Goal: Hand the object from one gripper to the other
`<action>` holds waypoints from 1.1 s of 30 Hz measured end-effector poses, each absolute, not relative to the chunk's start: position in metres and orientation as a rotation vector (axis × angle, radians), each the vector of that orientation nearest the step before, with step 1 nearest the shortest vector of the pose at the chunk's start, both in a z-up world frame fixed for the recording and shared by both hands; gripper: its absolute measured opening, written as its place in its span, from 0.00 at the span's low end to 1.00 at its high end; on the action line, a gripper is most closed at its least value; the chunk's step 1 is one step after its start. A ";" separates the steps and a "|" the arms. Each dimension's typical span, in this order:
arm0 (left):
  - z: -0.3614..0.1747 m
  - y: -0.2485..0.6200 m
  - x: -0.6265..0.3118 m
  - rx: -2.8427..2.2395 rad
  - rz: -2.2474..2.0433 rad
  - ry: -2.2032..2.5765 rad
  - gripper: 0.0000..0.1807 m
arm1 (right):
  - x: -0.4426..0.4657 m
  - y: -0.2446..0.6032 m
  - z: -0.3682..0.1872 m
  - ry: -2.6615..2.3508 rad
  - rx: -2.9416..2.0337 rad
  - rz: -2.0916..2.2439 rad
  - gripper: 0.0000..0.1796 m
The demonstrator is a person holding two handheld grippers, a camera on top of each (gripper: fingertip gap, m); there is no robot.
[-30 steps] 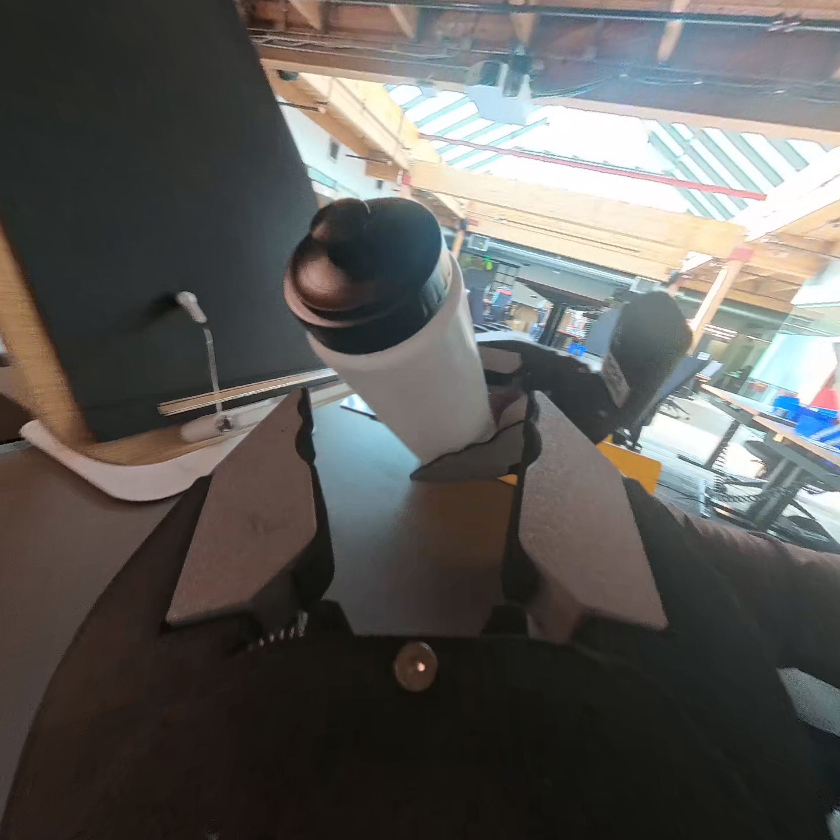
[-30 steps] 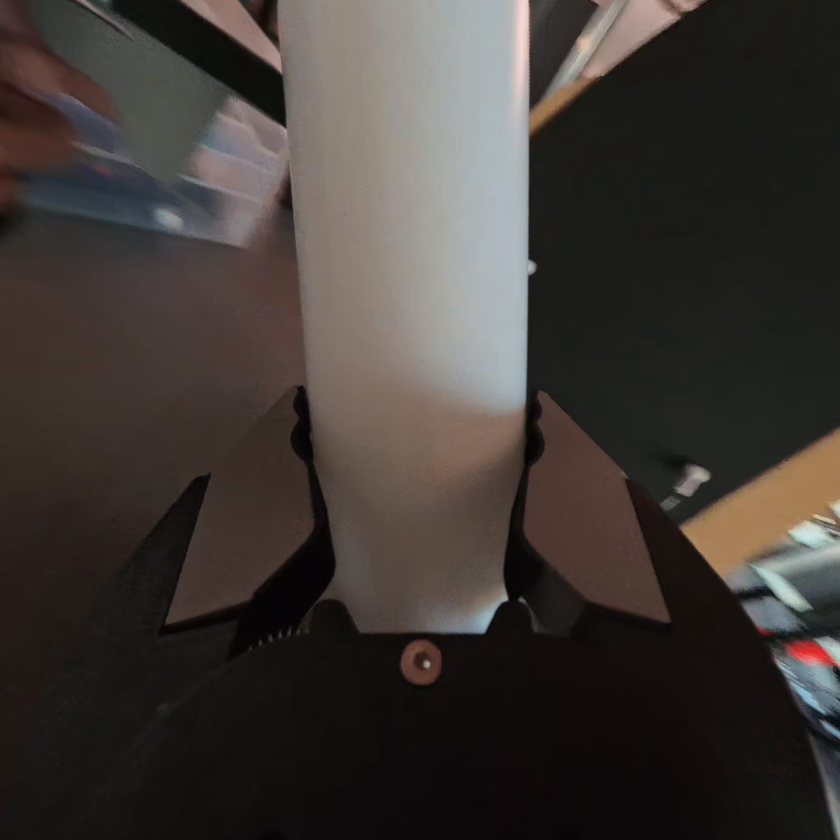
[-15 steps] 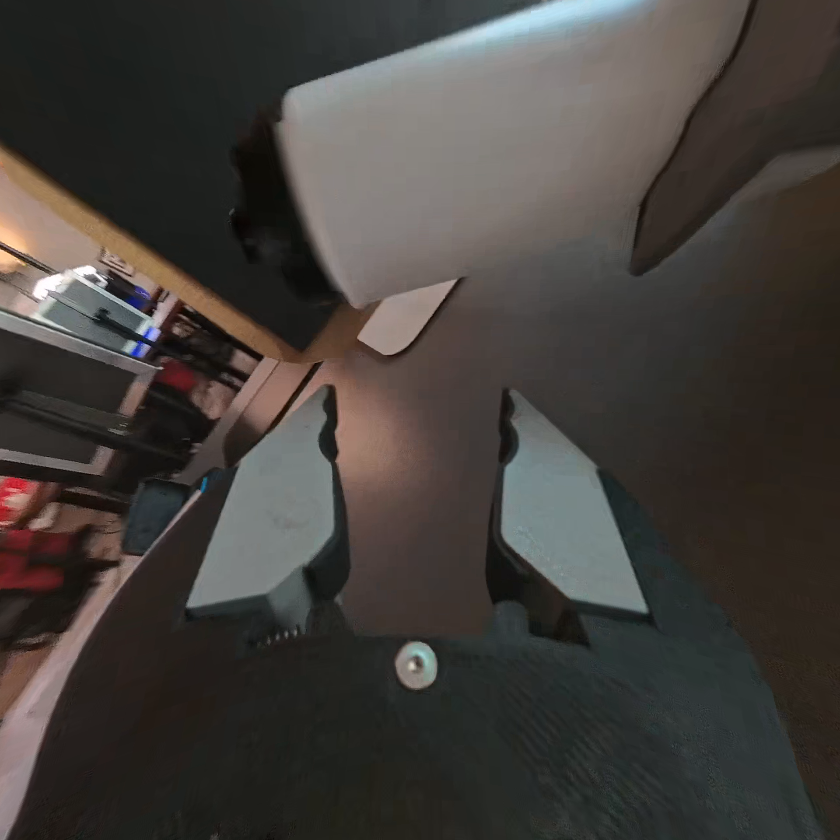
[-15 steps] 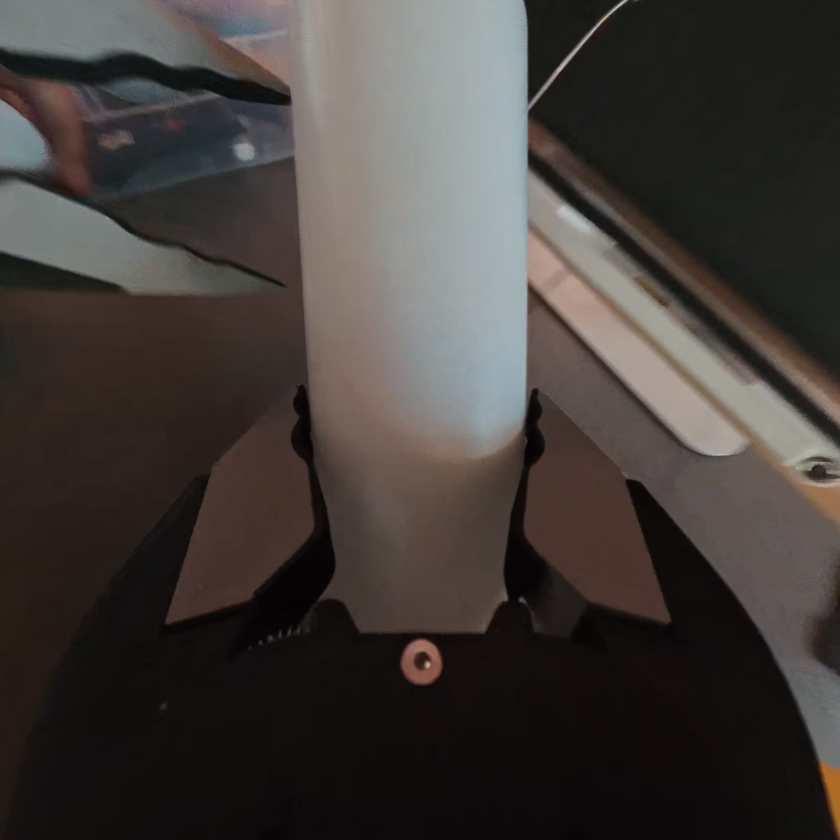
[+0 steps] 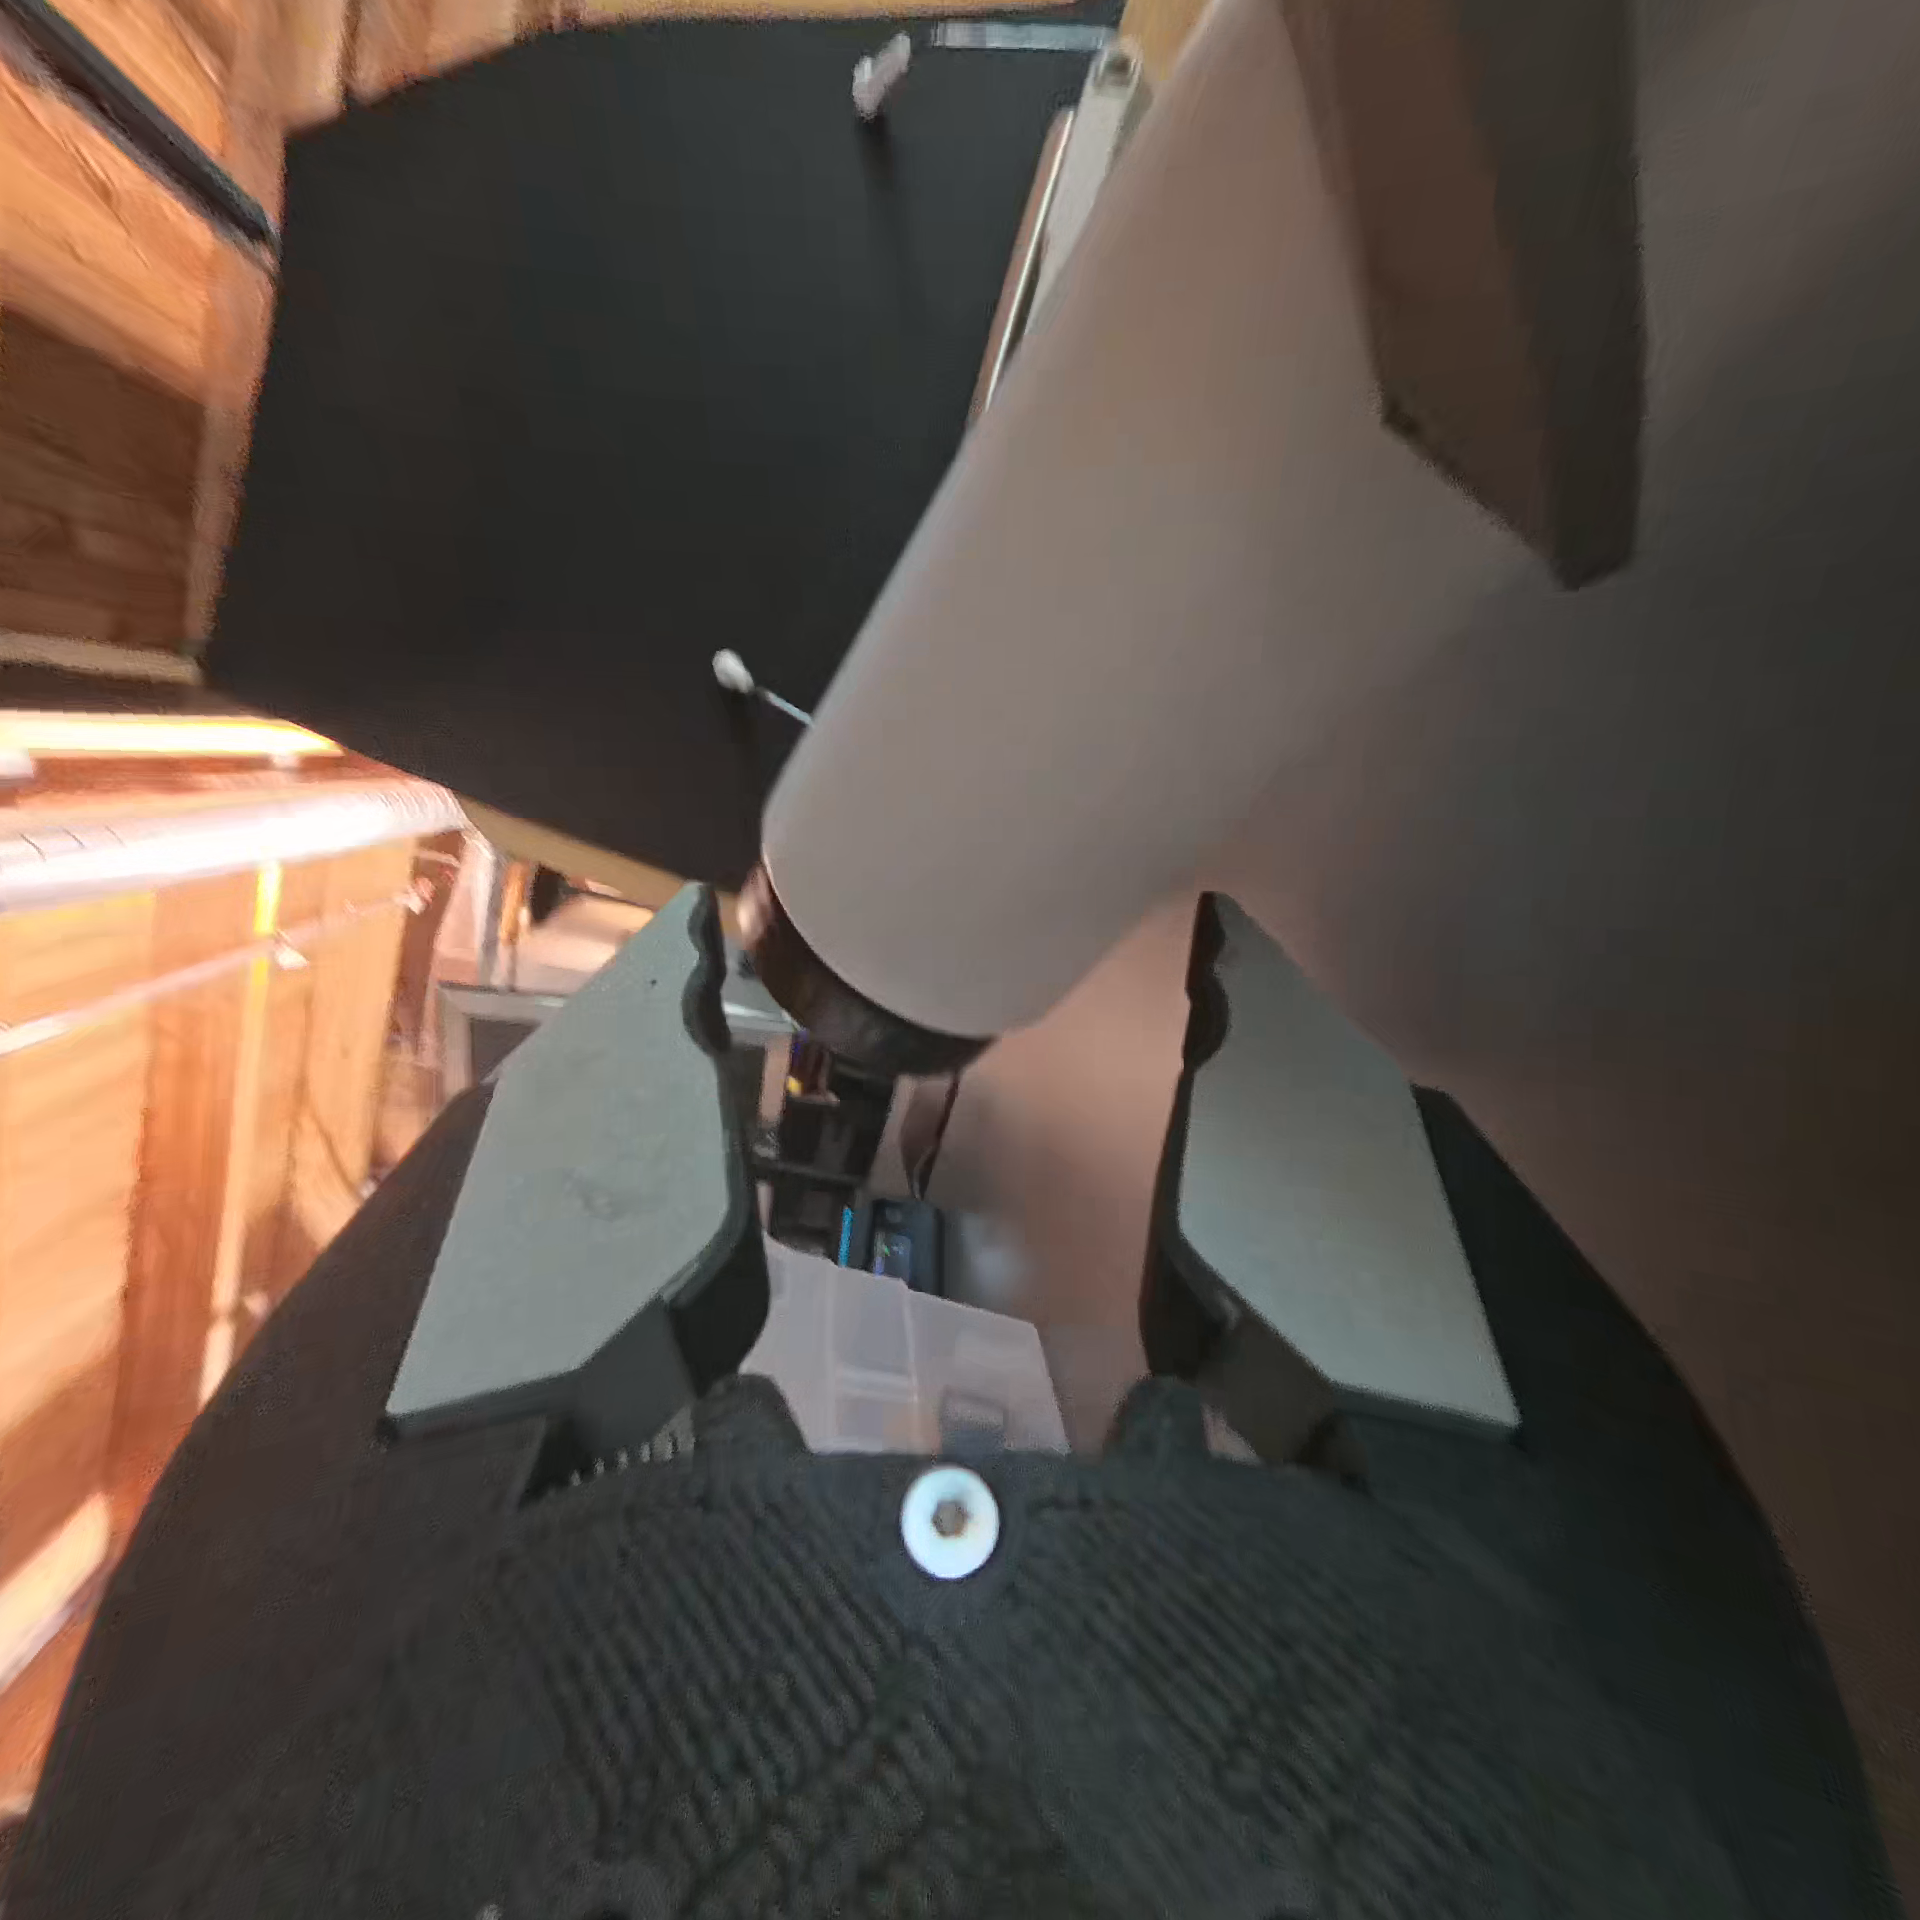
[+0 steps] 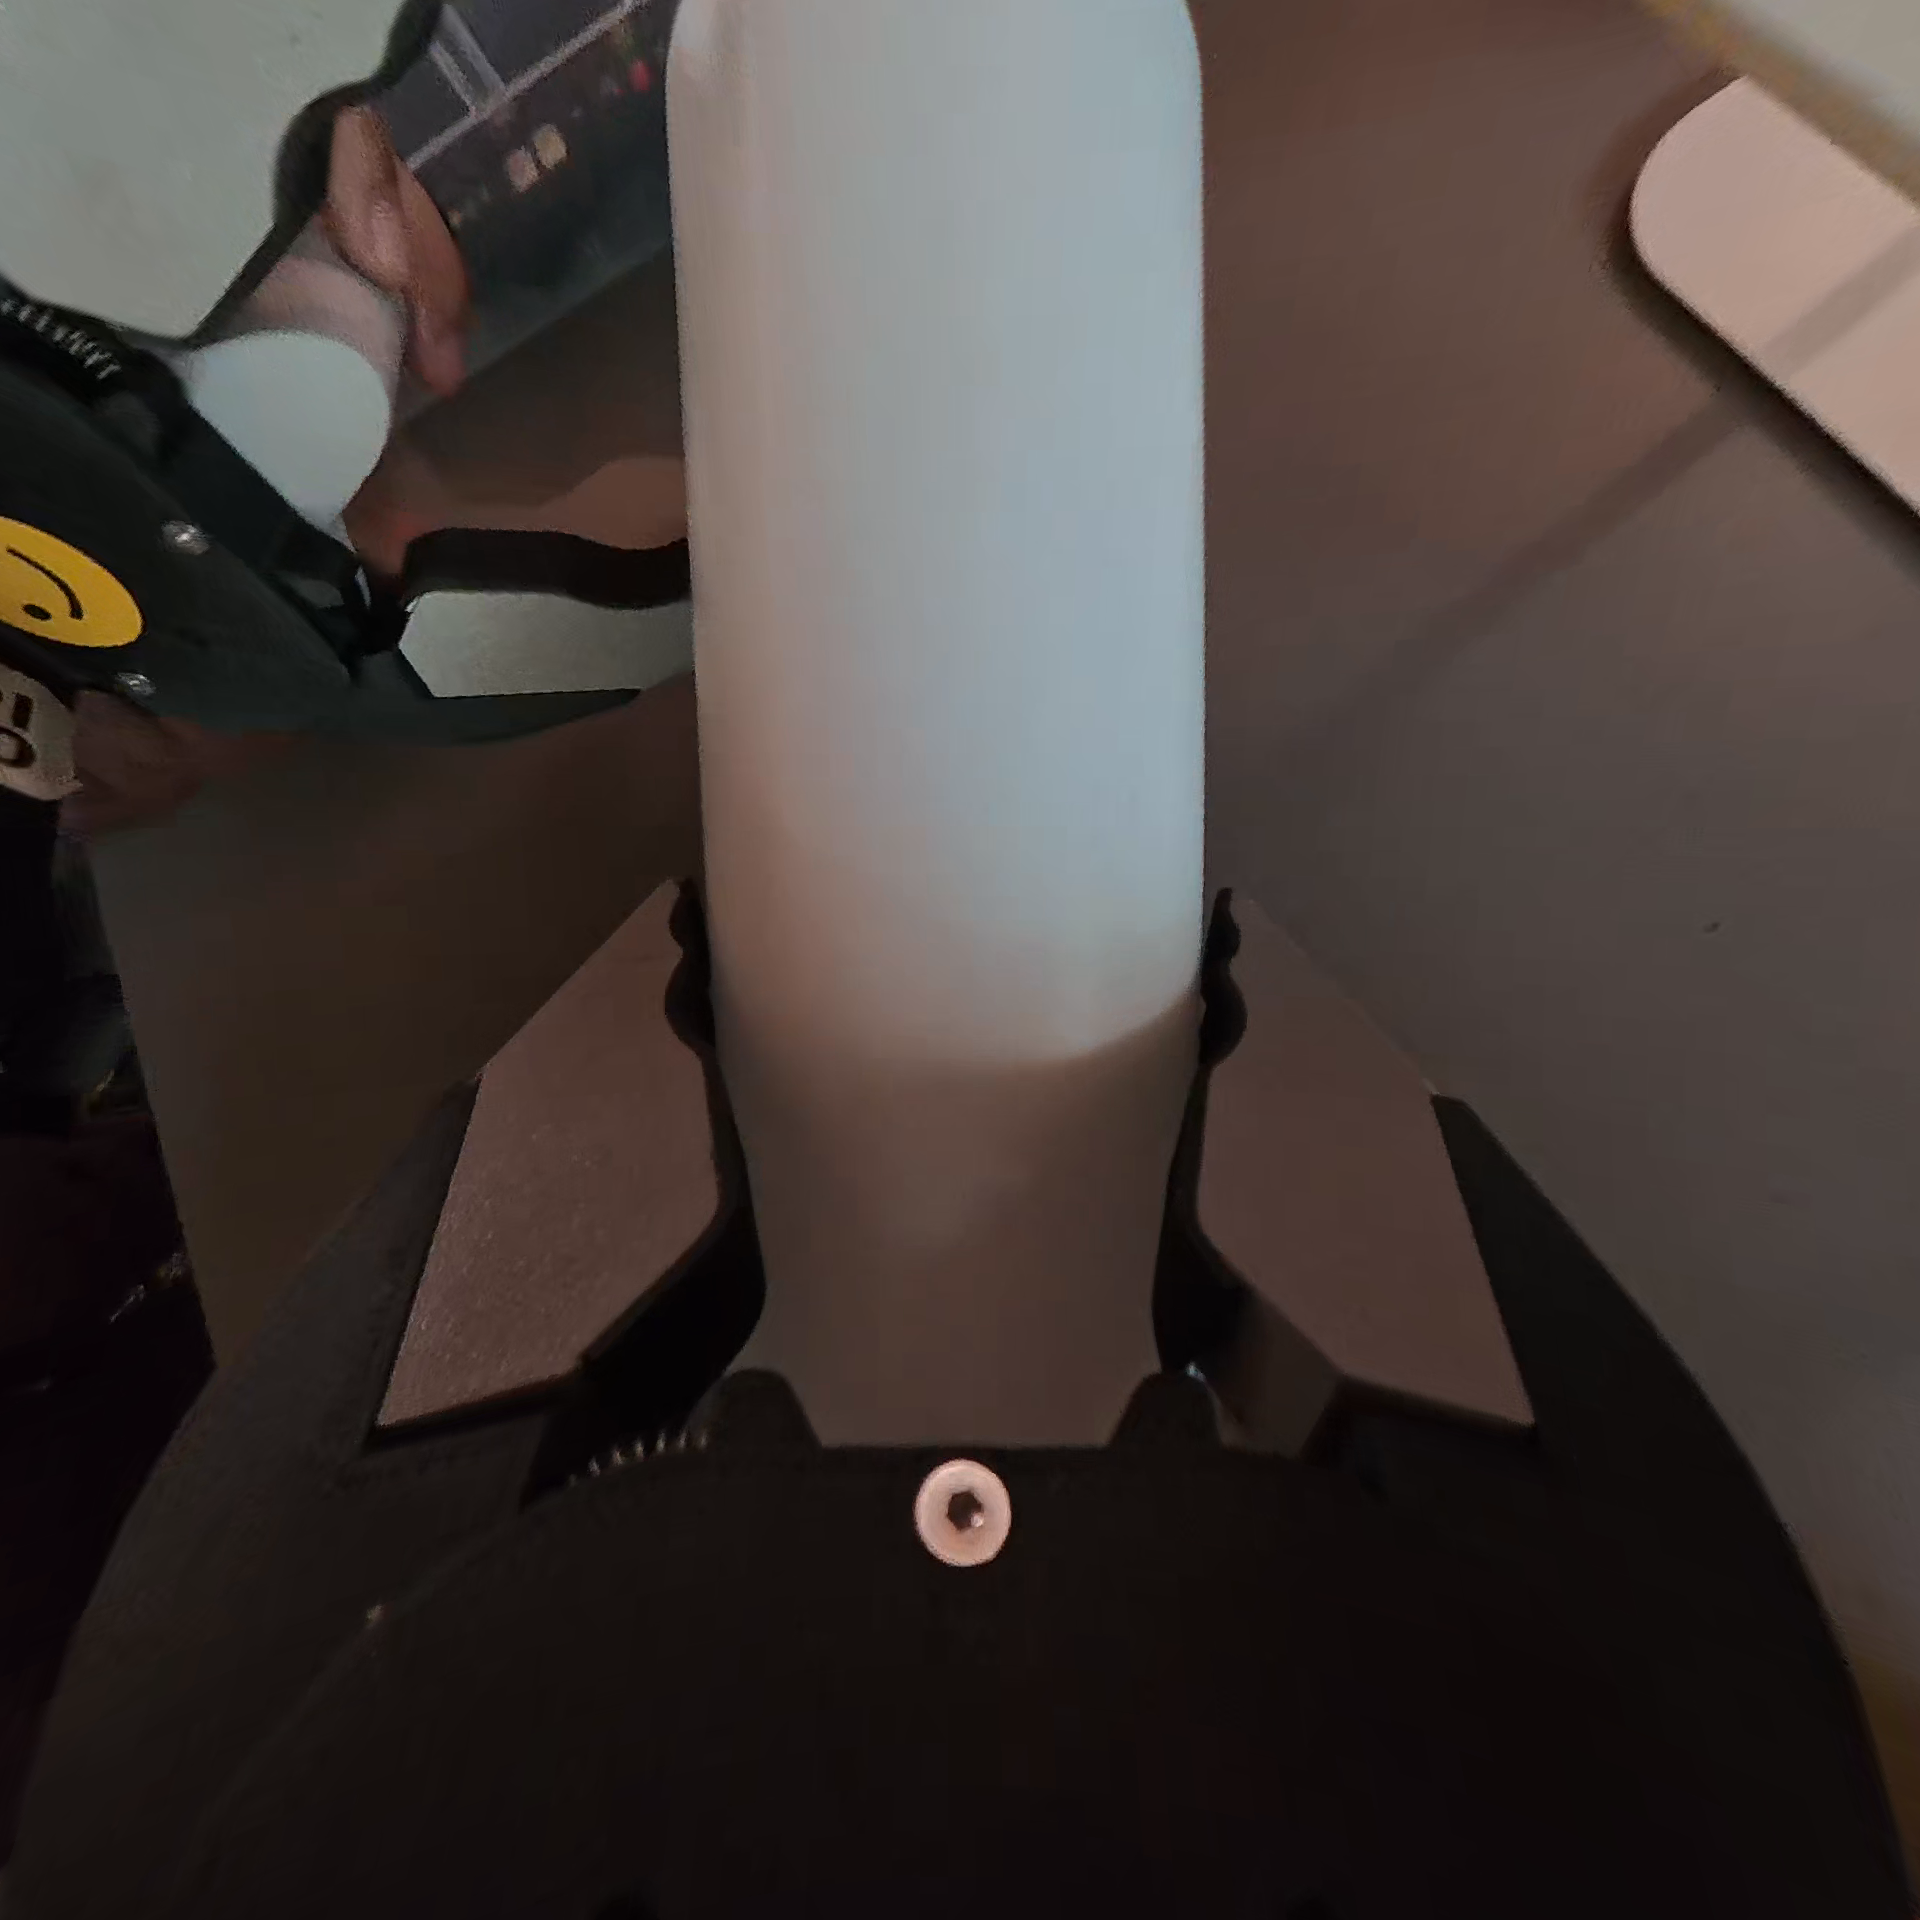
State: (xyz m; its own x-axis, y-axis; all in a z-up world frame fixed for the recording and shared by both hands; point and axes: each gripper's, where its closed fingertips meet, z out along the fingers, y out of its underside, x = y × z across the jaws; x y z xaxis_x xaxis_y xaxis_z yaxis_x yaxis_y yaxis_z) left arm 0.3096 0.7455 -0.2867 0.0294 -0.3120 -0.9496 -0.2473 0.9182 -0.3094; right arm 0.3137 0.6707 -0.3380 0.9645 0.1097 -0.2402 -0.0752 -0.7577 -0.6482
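A white bottle (image 6: 940, 520) with a black cap stands straight out between the fingers of my right gripper (image 6: 951, 966), which is shut on its lower body. In the left wrist view the same bottle (image 5: 1091, 644) comes in from the upper right, cap end (image 5: 842, 1008) pointing down toward my left gripper (image 5: 951, 987). The left gripper is open and empty; the cap sits just beyond its fingertips, close to the left finger (image 5: 613, 1164). The other gripper's finger (image 5: 1507, 291) shows on the bottle at upper right. The left gripper's body (image 6: 114, 582) shows at the left of the right wrist view.
A black panel (image 5: 603, 416) with a wooden edge stands behind the bottle. A grey table surface (image 6: 1558, 935) lies below. A white flat piece (image 6: 1787, 270) lies at the upper right. A clear plastic box (image 5: 904, 1361) sits below the left gripper. A person's hand (image 6: 395, 239) holds the left gripper.
The left gripper has turned and closed in on the bottle; the cap end now sits just off its fingertips. The right gripper has kept its hold while the background swung.
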 end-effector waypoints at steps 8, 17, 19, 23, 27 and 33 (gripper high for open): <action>-0.303 0.709 0.313 -0.173 0.061 1.607 0.55 | 0.275 0.663 -0.341 -0.184 -2.439 0.533 0.52; -0.292 0.711 0.312 -0.357 -0.112 1.635 0.48 | 0.283 0.672 -0.254 -0.141 -1.959 0.676 0.48; -0.287 0.712 0.310 -0.428 -0.231 1.627 0.48 | 0.293 0.668 -0.219 -0.162 -1.778 0.598 0.52; -0.270 0.719 0.303 -0.665 -0.613 1.574 0.48 | 0.316 0.646 -0.165 -0.138 -1.481 0.474 0.56; -0.245 0.713 0.291 -0.893 -1.175 1.511 0.48 | 0.312 0.640 -0.158 -0.197 -1.415 0.473 0.57; -0.245 0.679 0.283 -0.978 -1.564 1.612 0.48 | 0.264 0.670 -0.189 -0.340 -1.540 0.451 0.66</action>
State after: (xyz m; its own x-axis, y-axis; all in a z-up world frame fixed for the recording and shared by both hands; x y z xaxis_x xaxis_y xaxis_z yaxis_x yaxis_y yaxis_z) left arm 0.2826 0.6790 -0.2454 -0.4882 -0.8722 0.0319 -0.0581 -0.0040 -0.9983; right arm 0.2643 0.6703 -0.1887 0.8730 0.4828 -0.0694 -0.0665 -0.0232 -0.9975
